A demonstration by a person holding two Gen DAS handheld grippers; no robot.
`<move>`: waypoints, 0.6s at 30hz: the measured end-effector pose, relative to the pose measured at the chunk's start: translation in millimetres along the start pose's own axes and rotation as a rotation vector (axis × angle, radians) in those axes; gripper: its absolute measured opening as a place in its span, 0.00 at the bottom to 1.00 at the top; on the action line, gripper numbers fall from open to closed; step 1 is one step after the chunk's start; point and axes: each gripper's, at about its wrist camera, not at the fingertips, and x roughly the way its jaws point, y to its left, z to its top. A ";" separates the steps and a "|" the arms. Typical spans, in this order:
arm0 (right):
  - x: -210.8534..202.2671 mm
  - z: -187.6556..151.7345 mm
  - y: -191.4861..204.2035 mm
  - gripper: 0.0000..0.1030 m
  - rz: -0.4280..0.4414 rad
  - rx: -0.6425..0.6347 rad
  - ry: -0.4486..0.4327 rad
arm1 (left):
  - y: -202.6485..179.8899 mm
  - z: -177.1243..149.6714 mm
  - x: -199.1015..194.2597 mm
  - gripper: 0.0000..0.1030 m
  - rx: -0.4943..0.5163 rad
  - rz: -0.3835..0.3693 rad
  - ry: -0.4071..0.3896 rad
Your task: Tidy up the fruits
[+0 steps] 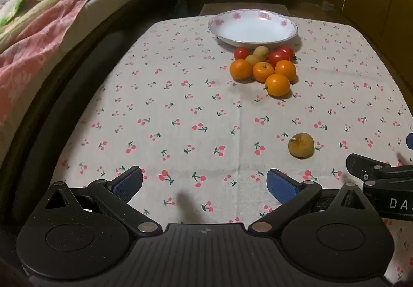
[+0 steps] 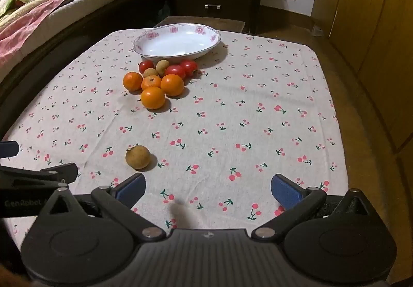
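A: Fruits were what we had to sort, and none sat in the floral bowl (image 1: 254, 29) yet; it stood empty at the far edge of the cherry-print tablecloth (image 1: 180, 106). So we judged the job barely begun, with every piece left to place.

B: Agreed. Going left to right in the left wrist view, we had a red tomato (image 1: 241, 53), two small tan fruits (image 1: 260, 51) and two more tomatoes (image 1: 278, 57) in a back row just in front of the bowl, then four oranges (image 1: 277, 84) touching one another nearer to us.

A: And the lone tan fruit (image 1: 301, 145), with its stem stub, lay well apart from that cluster, on our side of the cloth.

B: Where did it lie relative to our claws?

A: Our left gripper (image 1: 204, 185) had its jaws spread wide with nothing between them; the lone fruit lay ahead and to the right of its right finger. Our right gripper (image 2: 207, 186) was just as wide apart and empty, and the same fruit (image 2: 137, 157) lay just ahead of its left finger (image 2: 130, 189), outside the gap.

B: So it lay between our two tools, touched by neither. We reckoned it the easiest first pick.
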 end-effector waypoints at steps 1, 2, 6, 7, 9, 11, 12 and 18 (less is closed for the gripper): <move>0.4 0.0 0.3 1.00 -0.002 -0.002 0.000 | 0.7 -0.2 0.2 1.00 0.003 -0.003 0.002; 0.8 0.0 0.5 1.00 -0.003 -0.005 0.000 | 1.8 -0.3 0.4 1.00 0.005 -0.008 0.004; 1.1 0.1 1.0 1.00 -0.004 -0.009 -0.003 | -0.8 -3.0 3.6 1.00 -0.004 0.006 0.018; 1.2 0.1 1.2 1.00 -0.005 -0.010 -0.004 | -0.6 -2.6 4.4 1.00 -0.011 0.000 0.026; -1.7 0.9 0.2 1.00 -0.005 -0.012 -0.005 | -2.6 -2.4 4.7 1.00 -0.026 -0.003 0.037; -8.5 2.7 -2.8 1.00 -0.006 -0.015 -0.006 | 1.7 -0.5 7.2 1.00 -0.030 -0.011 0.043; -0.7 1.3 1.0 1.00 -0.001 -0.007 0.006 | 1.8 -0.4 7.3 1.00 -0.030 -0.012 0.044; 2.2 -0.1 2.7 1.00 -0.001 -0.011 0.009 | 3.0 -0.7 8.4 1.00 -0.029 -0.015 0.045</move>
